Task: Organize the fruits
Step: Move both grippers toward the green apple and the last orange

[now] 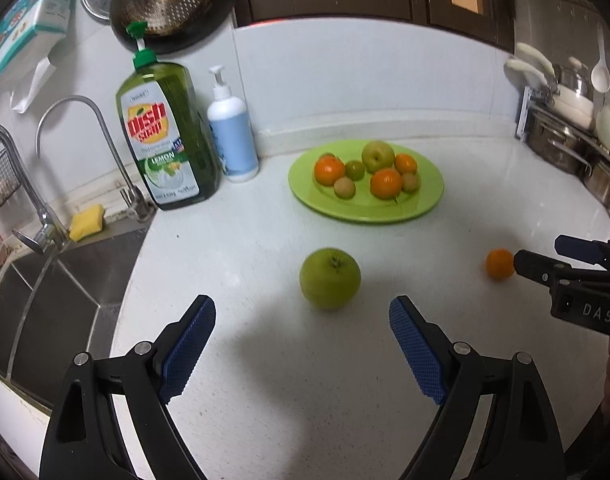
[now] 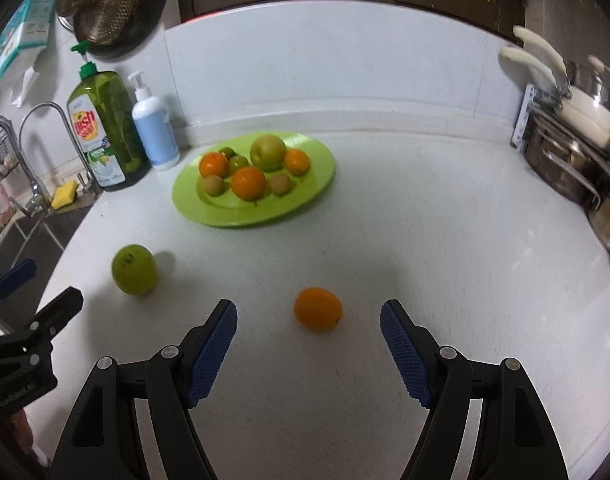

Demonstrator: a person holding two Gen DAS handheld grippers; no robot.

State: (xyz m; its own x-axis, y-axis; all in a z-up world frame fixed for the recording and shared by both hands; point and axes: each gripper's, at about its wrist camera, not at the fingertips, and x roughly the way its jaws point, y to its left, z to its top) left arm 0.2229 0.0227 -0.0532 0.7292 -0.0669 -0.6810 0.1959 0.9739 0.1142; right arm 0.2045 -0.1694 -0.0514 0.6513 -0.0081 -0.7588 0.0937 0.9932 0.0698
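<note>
Faucets point(image 1: 85, 152) are standing at the far left over the dark sink point(image 1: 65, 280), with a yellow sponge point(image 1: 87, 222) lying by their base. Next to them a green bottle point(image 1: 165, 136) is showing a label reading "Dish soap" and "LEMON", and a white and blue pump bottle point(image 1: 233, 140) is standing just beside it; its print is too blurred to read.

Moving right, the left tool point(image 1: 303, 316) is hovering low over the white tabletop point(image 1: 285, 400) with its 2 blue-padded fingers spread wide and holding nothing. A green apple point(image 1: 330, 278) is sitting on the tabletop just ahead of the gap between them, not touching either pad. In the right wrist view the same apple point(image 2: 134, 269) is lying well to the left.

Farther back, a green plate point(image 1: 365, 210) is carrying 1 larger yellow-green fruit, 3 oranges and several small greenish and brownish fruits.

To the right, a lone orange point(image 2: 318, 309) is resting on the tabletop between and slightly ahead of the fingertips of the right tool point(image 2: 309, 320), whose fingers are also standing wide apart and gripping nothing. Seen from the left wrist camera, that tool's body is bearing the letters "DAS", cut off at the frame edge.

At the far right, metal pots and white-handled pans point(image 2: 577, 120) are crowding a rack.
</note>
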